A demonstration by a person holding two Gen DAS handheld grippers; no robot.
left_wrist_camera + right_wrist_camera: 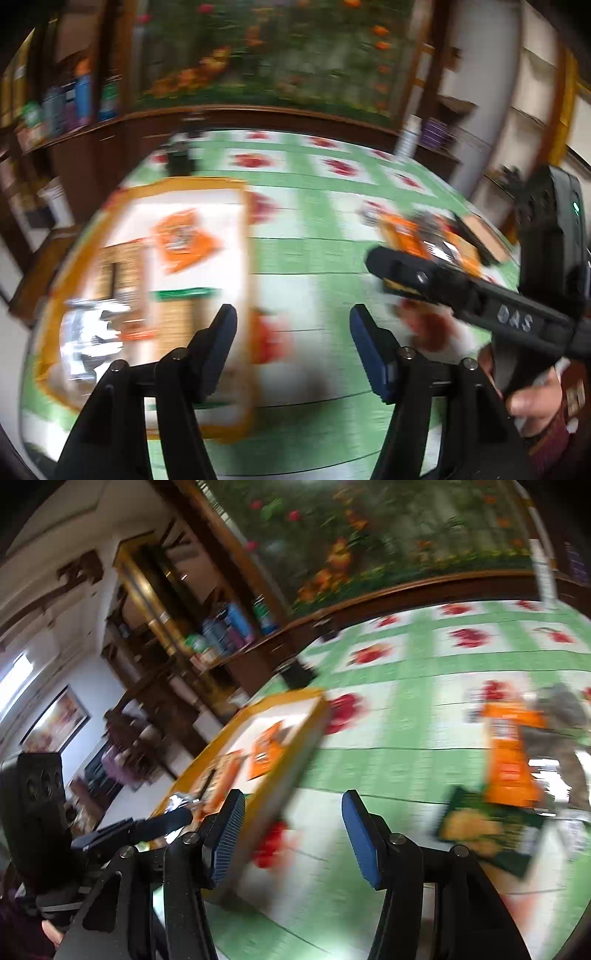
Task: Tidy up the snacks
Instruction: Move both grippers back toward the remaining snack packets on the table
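An orange-rimmed tray (207, 182) lies on the left of the table. It holds an orange snack packet (184, 240), a silver packet (92, 339) and tan boxes. Loose snacks (424, 229) are piled on the table at the right, among them an orange packet (509, 753) and a green packet (487, 830). My left gripper (293, 332) is open and empty, above the cloth just right of the tray. My right gripper (291, 823) is open and empty too, between the tray (284, 768) and the pile. One black finger (406, 273) of the right gripper reaches in toward the pile. Both views are blurred.
A green-and-white cloth with red flowers (314, 258) covers the table. A small dark object (179, 157) stands at its far edge. Behind it are a dark wood cabinet with bottles (81, 96), a flower mural (277, 55) and stacked white cups (408, 136). A person's hand (532, 402) grips the right tool.
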